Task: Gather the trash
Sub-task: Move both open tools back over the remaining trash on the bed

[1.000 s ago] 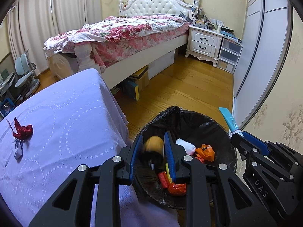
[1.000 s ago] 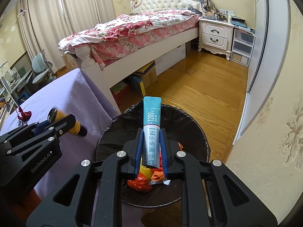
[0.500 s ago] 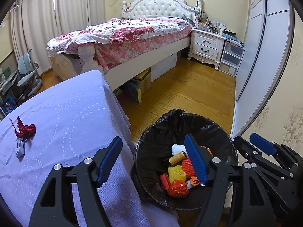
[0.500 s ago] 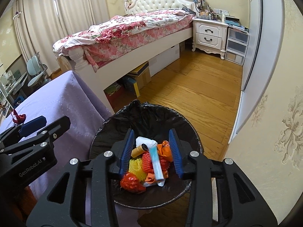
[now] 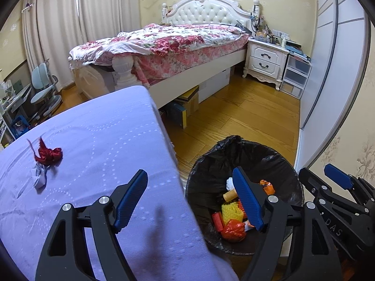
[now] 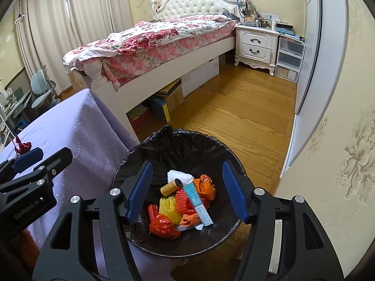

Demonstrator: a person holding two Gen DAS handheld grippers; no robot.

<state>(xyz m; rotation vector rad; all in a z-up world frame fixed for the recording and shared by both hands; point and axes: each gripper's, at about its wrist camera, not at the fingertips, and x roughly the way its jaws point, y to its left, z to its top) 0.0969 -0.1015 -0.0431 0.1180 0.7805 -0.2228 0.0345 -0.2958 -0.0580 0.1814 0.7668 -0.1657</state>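
The left finger hides part of the bin's litter — the nightstand clutter is unreadably small.

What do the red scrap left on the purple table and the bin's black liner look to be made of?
Red scrap: probably thin foil or plastic wrapper, glossy and crumpled into sharp points; beside it lies a pale scrap, possibly paper.
Black liner: thin plastic film, slightly shiny, wrinkled and bunched over the rim.
Tablecloth: soft matte woven fabric, with stitched dotted curves.
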